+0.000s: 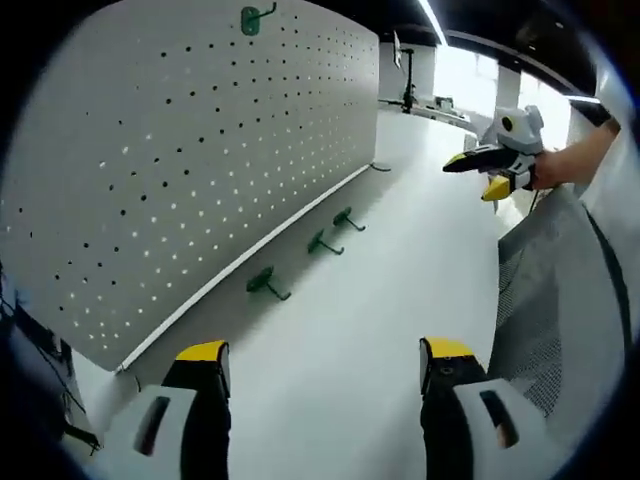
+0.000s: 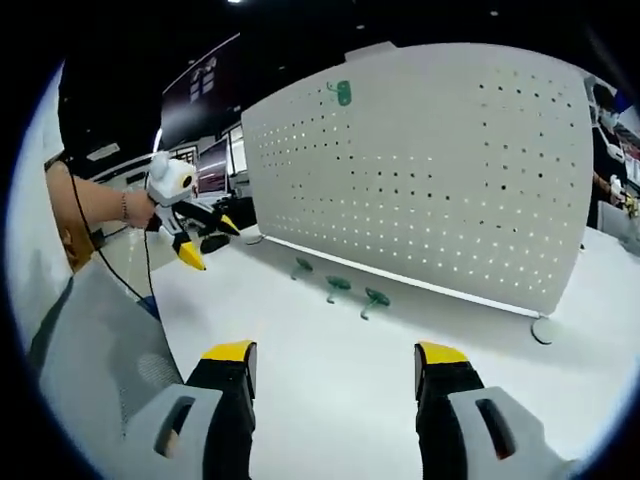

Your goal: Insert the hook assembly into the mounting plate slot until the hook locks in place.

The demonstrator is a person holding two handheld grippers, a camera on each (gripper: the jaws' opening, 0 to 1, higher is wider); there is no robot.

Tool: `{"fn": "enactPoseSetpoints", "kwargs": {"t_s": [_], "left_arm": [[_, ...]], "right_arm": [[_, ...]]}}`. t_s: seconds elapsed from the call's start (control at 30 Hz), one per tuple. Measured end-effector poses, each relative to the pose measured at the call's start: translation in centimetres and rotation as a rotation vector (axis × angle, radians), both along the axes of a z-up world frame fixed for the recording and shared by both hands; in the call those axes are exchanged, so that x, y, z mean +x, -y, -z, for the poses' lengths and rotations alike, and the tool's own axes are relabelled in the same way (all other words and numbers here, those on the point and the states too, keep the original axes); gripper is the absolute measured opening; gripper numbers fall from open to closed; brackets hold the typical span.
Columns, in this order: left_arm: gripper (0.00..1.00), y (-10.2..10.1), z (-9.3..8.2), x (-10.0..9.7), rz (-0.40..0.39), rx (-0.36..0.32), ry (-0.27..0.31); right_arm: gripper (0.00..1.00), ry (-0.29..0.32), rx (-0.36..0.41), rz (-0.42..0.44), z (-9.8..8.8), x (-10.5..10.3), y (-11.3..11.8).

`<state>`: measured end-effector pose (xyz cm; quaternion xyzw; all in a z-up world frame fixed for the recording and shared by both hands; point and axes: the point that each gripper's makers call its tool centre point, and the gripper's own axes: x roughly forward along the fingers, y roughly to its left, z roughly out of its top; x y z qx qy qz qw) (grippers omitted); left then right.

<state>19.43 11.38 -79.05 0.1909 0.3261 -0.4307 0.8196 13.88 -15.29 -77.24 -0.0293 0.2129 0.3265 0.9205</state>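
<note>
I'm holding both grippers, left [image 1: 322, 365] and right [image 2: 335, 368], wide open and empty; three green plastic hooks [image 1: 318, 243] are lying ahead along the white perforated pegboard [image 1: 200, 150], nearer my left

Left gripper [image 1: 325, 365] jaws stood apart, empty, over white tabletop [image 1: 400, 260]. Three green hooks [image 1: 318, 243] lay beside the pegboard [image 1: 190, 150]; one mounted hook [image 1: 252, 19] near its top. Right gripper [image 1: 482, 172] hovered apart.

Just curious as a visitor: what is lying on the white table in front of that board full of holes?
Three green hooks lie loose on the table along the pegboard; a fourth hook hangs near its top. What is behind the board is hidden.
</note>
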Motion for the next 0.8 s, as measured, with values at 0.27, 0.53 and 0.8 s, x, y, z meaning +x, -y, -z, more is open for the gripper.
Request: {"fn": "enactPoseSetpoints", "kwargs": {"t_s": [0.27, 0.53, 0.8], "left_arm": [[0.80, 0.0, 0.6, 1.2, 0.094, 0.076, -0.016], [0.80, 0.5, 1.1, 2.5, 0.175, 0.144, -0.014], [0.79, 1.0, 1.7, 4.0, 0.252, 0.199, -0.018]], "right_arm": [[0.62, -0.003, -0.005, -0.007, 0.1, -0.1, -0.2], [0.62, -0.007, -0.007, -0.010, 0.2, 0.0, -0.1], [0.62, -0.010, -0.004, -0.009, 0.2, -0.1, -0.1]]}}
